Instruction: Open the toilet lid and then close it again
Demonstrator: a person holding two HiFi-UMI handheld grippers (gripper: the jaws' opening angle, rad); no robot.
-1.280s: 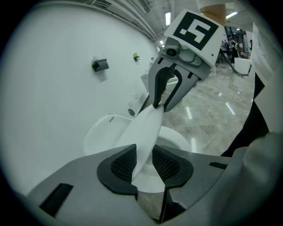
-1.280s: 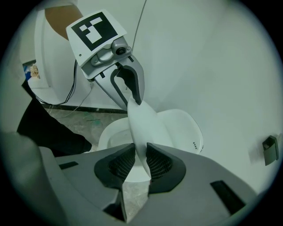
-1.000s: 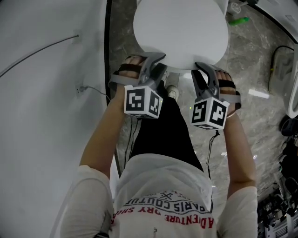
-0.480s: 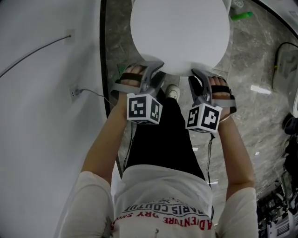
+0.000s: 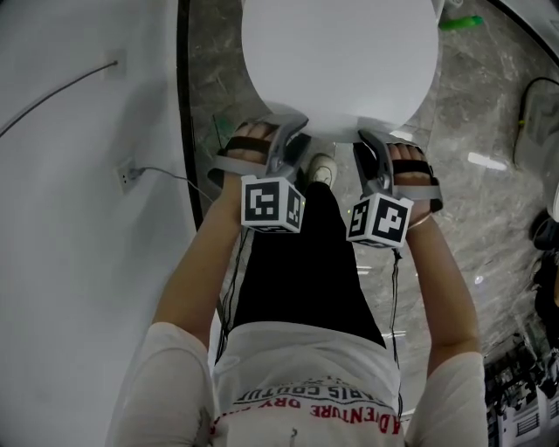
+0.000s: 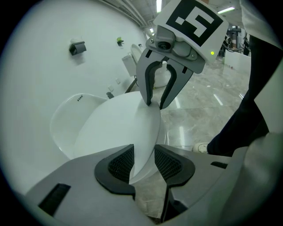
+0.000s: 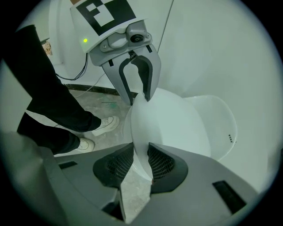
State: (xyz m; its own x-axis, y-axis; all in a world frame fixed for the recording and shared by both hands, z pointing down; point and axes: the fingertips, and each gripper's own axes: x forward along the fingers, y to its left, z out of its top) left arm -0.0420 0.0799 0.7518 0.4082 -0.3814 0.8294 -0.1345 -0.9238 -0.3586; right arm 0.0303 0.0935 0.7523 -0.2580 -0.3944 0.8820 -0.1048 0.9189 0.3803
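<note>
The white toilet lid (image 5: 341, 61) fills the top of the head view, tilted, its near rim at both grippers. My left gripper (image 5: 293, 122) straddles the rim's left side. Its jaws have just been opening, and the lid edge (image 6: 141, 145) stands between the pads with little or no pressure on it. My right gripper (image 5: 367, 138) is on the rim's right side, shut on the lid edge (image 7: 139, 150). Each gripper view shows the other gripper across the lid: the right gripper (image 6: 154, 105) and the left gripper (image 7: 139, 100). Behind the lid, the white toilet body (image 6: 66, 119) shows.
A white wall (image 5: 70, 175) with a socket (image 5: 127, 177) and a cable runs close on the left. The person's black trousers and white shoe (image 5: 321, 166) stand right before the toilet. Grey marble floor (image 5: 489, 192) lies to the right, with a green item (image 5: 460, 23) beyond.
Both grippers have sunk together with the lid's rim between their jaws. The lid has tipped further down and looks wider in the head view.
</note>
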